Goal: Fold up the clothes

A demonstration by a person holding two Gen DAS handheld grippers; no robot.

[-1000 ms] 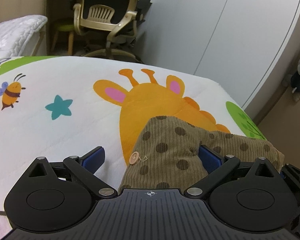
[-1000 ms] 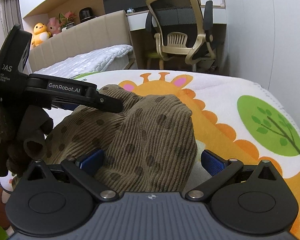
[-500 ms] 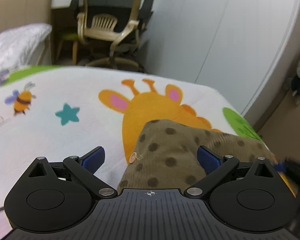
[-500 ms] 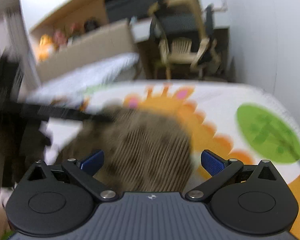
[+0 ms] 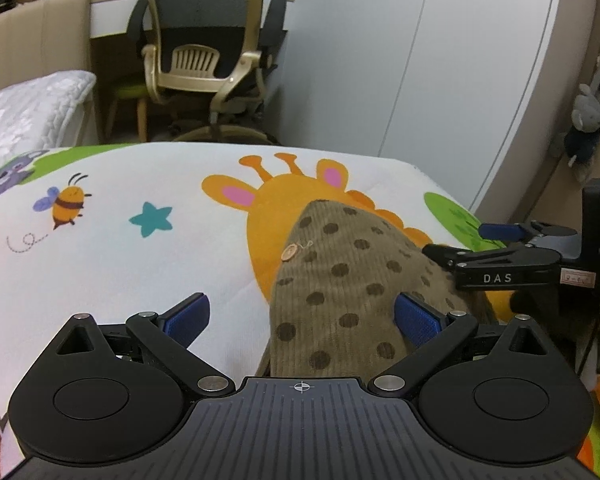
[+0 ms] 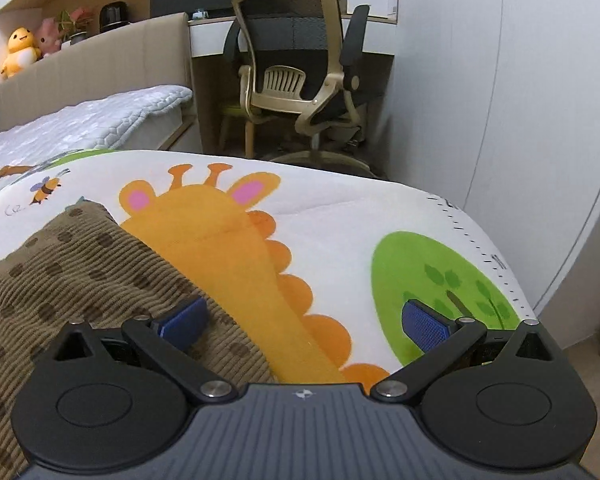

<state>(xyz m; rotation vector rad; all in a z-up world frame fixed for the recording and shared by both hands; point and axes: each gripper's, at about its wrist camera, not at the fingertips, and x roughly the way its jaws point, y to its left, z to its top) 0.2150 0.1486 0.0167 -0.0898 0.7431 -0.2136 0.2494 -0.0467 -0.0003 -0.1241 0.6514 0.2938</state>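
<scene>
A brown corduroy garment with dark dots and a small button lies on the giraffe-print mat. My left gripper is open above its near end; the cloth lies between the fingers, against the right pad, apart from the left one. In the left wrist view my right gripper comes in from the right, over the garment's right edge. In the right wrist view the garment lies flat at the lower left. My right gripper is open, its left pad over the cloth's edge, the rest over bare mat.
Beyond the mat's far edge stands an office chair at a desk. A bed with plush toys behind it is at the back left. White wardrobe doors run along the right. A grey plush toy hangs at the far right.
My right gripper has swung to the right, off the garment's middle to its right edge. The humped cloth now lies flatter. My left gripper has pulled back a little.
</scene>
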